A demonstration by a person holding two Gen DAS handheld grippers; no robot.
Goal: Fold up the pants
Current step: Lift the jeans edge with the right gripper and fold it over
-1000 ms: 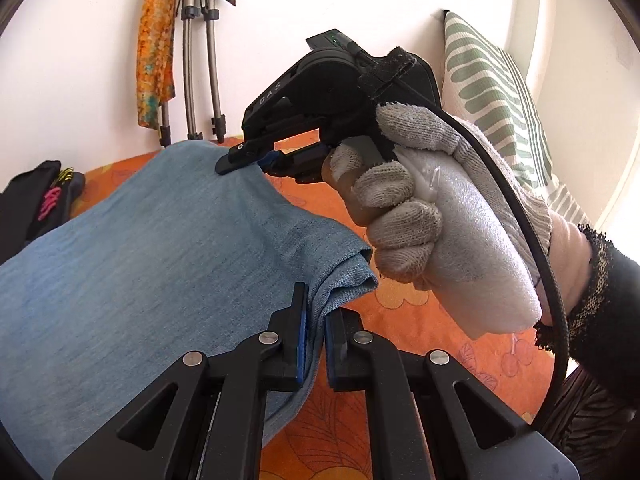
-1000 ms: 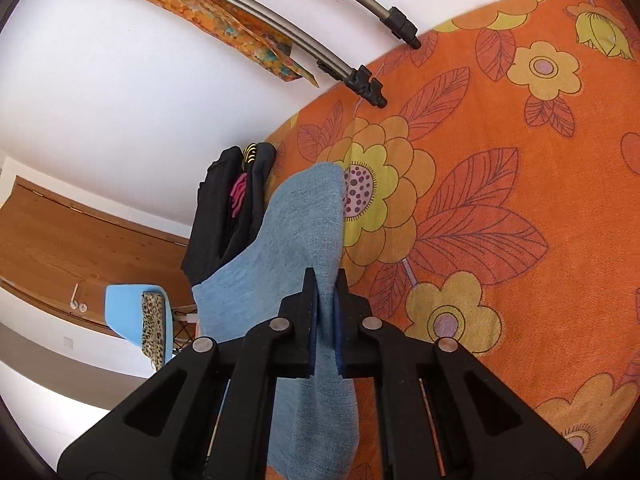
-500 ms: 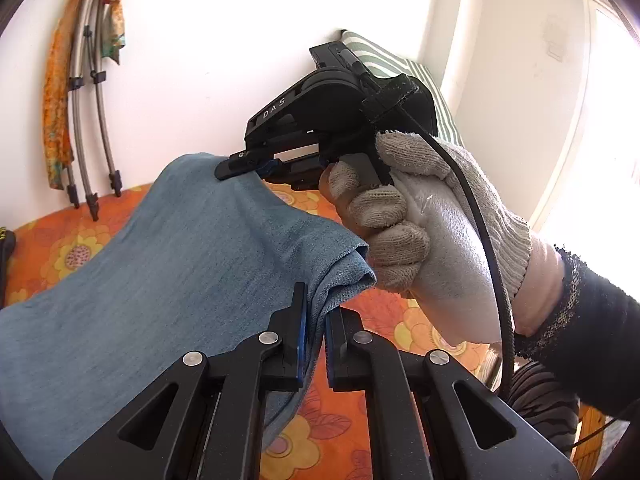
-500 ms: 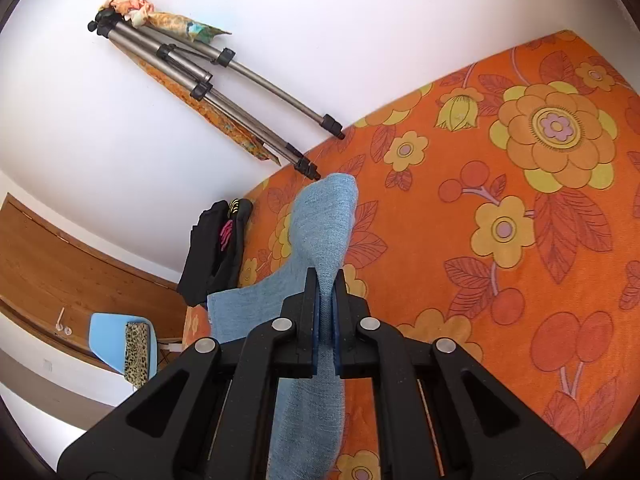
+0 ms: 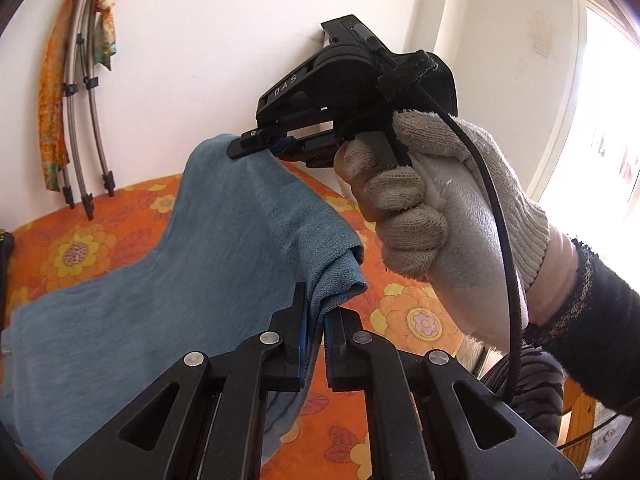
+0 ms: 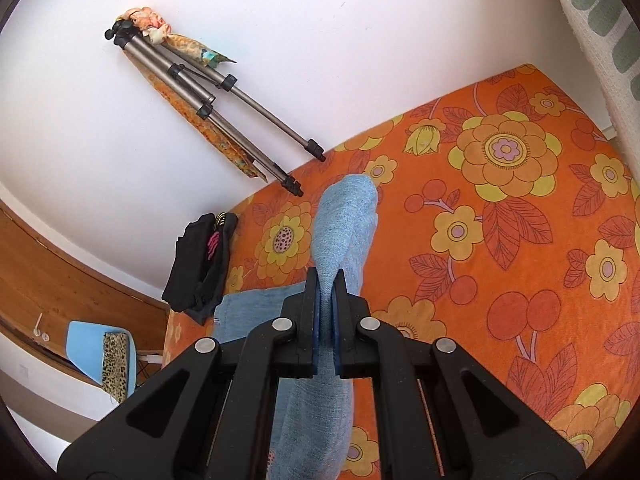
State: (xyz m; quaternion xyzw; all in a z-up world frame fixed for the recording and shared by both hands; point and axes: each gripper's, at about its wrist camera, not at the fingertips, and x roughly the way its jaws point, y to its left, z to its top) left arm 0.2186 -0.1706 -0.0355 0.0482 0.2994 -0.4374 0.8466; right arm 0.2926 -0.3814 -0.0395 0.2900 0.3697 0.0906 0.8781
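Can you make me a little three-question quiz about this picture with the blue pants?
1. True or false: both tools are shut on the pants.
2. What leans on the wall behind the bed? A) a ladder B) a tripod C) a broom
3. Fill in: the hand holding the right tool wears a ____.

Key
1. True: the left tool and the right tool each pinch the cloth and hold it up off the bed.
2. B
3. glove
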